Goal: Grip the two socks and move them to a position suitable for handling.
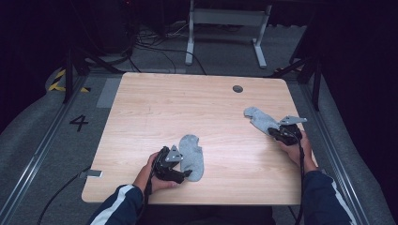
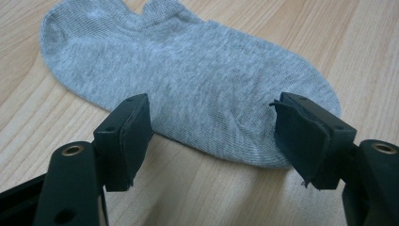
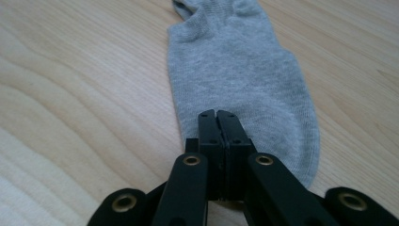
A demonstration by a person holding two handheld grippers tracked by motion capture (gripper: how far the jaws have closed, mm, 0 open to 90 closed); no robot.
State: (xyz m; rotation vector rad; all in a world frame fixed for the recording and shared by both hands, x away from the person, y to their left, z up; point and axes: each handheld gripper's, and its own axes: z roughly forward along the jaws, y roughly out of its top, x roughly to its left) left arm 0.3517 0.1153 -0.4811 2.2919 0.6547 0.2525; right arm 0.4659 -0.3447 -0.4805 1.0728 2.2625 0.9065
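While flat on table (image 1: 141, 108), socks (image 1: 192, 154).

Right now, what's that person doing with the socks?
A person works two grey socks on a wooden table with a gripper in each hand. The right gripper is shut, over the toe end of the right sock; a pinch isn't certain. The left gripper is open beside the left sock, which lies flat.
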